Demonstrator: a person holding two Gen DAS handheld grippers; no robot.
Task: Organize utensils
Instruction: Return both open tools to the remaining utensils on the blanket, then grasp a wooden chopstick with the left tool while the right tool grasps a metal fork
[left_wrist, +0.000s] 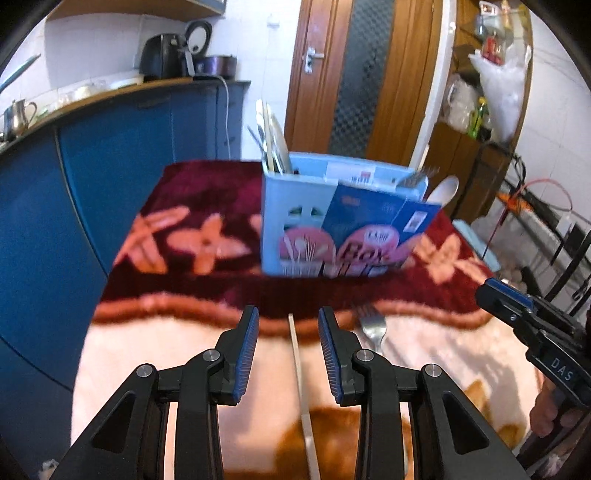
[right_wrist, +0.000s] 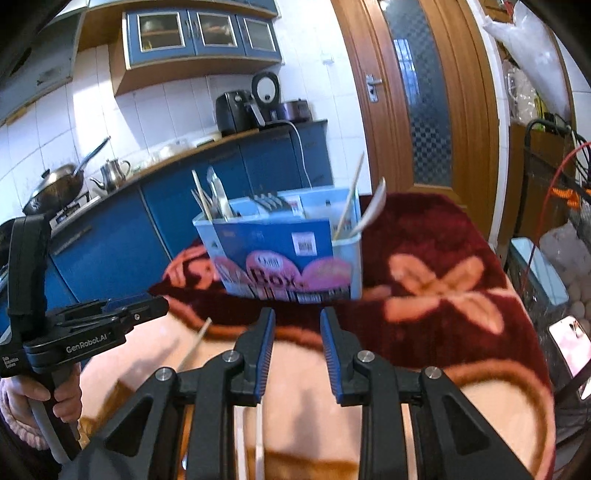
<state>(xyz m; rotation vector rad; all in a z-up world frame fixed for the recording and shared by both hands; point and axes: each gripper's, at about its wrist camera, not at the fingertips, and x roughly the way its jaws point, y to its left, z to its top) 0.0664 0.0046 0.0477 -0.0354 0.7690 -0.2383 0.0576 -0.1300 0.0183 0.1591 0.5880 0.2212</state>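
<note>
Most utensils are seen already stood in the blue organizer box (left_wrist: 343, 218) toward the table's far edge, while a chopstick (left_wrist: 301, 384) and fork (left_wrist: 373, 326) are left on the blanket (left_wrist: 177, 236) near its front edge, with left gripper (left_wrist: 288, 347) and right gripper (right_wrist: 297, 350) both held released, empty.

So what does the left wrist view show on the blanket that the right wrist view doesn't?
Only the left wrist view shows a metal fork lying on the blanket, just right of the open left claw, whose fingers straddle a pale chopstick. Only the right wrist view shows a phone at the blanket's right edge and a chopstick leaning in the holder's right compartment. Both show the blue utensil holder with utensils standing in it, and both claws open and empty.
</note>
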